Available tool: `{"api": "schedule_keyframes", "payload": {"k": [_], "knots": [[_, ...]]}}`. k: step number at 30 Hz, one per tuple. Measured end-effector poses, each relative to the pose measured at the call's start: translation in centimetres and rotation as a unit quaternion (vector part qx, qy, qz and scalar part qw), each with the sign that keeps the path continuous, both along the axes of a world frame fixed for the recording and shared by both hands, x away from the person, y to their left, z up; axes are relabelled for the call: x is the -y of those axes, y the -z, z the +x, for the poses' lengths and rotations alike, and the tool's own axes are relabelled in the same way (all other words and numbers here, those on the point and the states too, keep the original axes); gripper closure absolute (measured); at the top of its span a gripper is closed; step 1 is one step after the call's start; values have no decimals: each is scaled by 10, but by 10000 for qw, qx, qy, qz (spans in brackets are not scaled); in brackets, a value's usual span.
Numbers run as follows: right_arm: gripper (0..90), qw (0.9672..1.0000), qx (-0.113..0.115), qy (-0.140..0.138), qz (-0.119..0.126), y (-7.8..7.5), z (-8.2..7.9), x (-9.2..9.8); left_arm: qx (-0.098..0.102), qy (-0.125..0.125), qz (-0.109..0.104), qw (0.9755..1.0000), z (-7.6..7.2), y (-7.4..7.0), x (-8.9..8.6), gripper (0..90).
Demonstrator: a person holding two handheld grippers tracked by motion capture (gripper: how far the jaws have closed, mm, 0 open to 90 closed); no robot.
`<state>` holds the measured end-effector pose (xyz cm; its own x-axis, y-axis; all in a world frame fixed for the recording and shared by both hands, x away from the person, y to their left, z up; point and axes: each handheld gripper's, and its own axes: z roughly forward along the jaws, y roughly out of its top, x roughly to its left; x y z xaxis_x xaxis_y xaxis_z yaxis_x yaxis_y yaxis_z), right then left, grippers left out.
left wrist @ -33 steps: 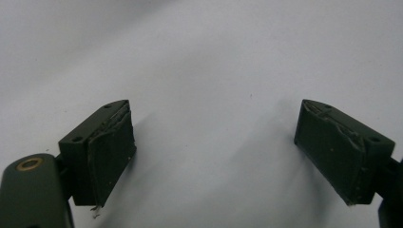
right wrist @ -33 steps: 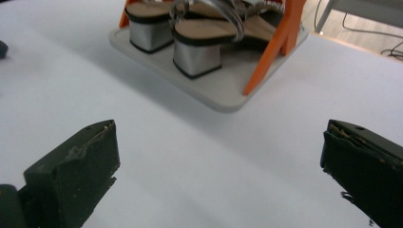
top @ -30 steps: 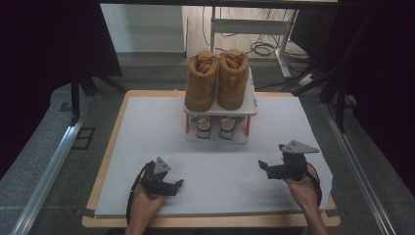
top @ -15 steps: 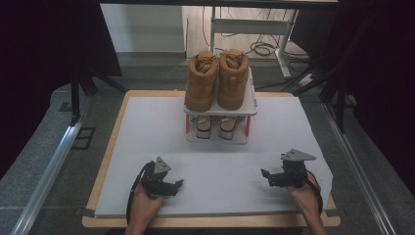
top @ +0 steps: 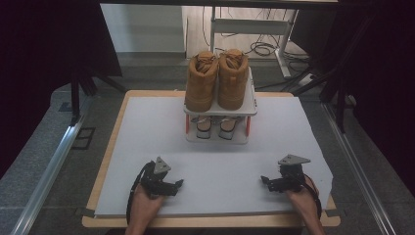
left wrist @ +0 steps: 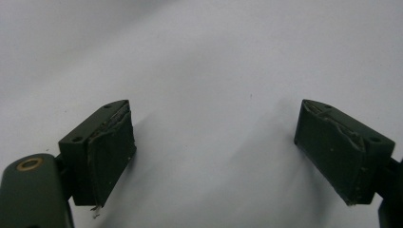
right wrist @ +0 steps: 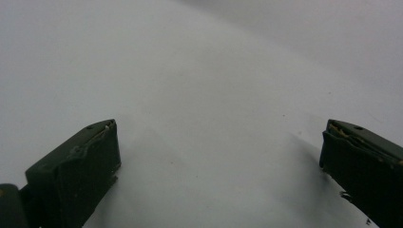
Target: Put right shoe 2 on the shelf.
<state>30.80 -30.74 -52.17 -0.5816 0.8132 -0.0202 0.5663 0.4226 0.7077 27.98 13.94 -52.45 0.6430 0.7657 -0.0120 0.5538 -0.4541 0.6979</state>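
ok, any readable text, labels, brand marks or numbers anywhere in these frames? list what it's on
None can be read.
Tan boots on the two-tier rack: no legible brand or label at this size.
Pair of shoes on the lower shelf: too small and shadowed to tell any marking.
Left gripper and right gripper jaws, open over the white table sheet: plain black pads, no print.

Two black handheld grippers, left gripper (top: 177, 184), right gripper (top: 265, 180), grey three-cornered top plates, trailing black cables, worn jaws
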Motion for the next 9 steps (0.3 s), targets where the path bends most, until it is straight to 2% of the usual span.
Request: {"api": "schedule_keyframes", "payload": {"k": [5, 9], "knots": [[0, 9999, -112, -2, 56, 1, 2, 1, 2, 2, 2, 10000, 0, 0, 0, 132], [0, 9999, -104, -1, 52, 1, 2, 1, -6, -2, -14, 10000, 0, 0, 0, 131]]}}
